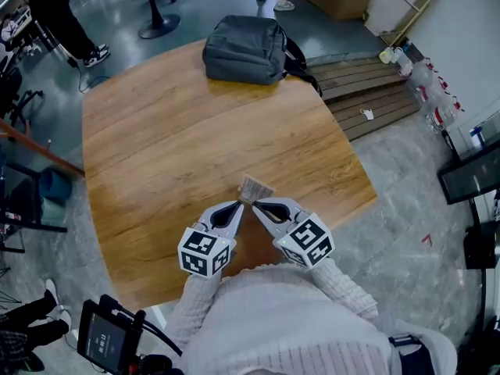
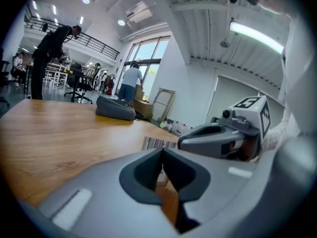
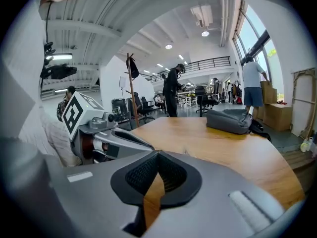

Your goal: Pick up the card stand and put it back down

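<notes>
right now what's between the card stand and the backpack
Nothing; the head view shows only bare wooden table between the card stand and the backpack.

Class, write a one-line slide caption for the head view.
Left gripper and right gripper, jaws together, meet at the card stand on a wooden table; grey backpack at the far edge.

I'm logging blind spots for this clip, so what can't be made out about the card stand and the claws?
The card stand's base: head view, both claw tips crowd it, so whether it sits on the table or is lifted is unclear.
Its barcode: left gripper view, lower part cut off by the left claw; bars too small to read.
The whole card stand: right gripper view, hidden behind the shut right claw.
</notes>
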The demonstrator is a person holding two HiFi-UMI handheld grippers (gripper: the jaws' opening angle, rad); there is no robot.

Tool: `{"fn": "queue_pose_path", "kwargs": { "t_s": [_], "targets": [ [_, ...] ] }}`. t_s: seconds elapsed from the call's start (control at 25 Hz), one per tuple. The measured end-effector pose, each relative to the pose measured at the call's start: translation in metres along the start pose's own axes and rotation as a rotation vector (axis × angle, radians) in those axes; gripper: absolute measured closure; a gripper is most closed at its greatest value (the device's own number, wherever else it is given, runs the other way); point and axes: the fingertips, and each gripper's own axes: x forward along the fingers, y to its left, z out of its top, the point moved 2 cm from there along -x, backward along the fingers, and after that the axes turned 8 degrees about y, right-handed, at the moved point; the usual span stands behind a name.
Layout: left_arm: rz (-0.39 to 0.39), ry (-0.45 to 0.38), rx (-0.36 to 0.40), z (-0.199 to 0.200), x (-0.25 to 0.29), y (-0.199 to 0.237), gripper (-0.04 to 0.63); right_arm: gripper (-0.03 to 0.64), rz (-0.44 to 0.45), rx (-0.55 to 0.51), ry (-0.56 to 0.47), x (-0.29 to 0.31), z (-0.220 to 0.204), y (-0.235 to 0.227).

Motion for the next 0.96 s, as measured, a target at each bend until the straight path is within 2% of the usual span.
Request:
{"fn": "queue_pose_path", "kwargs": {
  "t_s": [0.96],
  "targets": [
    [-0.011,0.018,-0.001,0.0,0.003,0.008,0.588,0.618,0.002,-0.045,0.018,0.011,0.004,-0.006]
  ]
}}
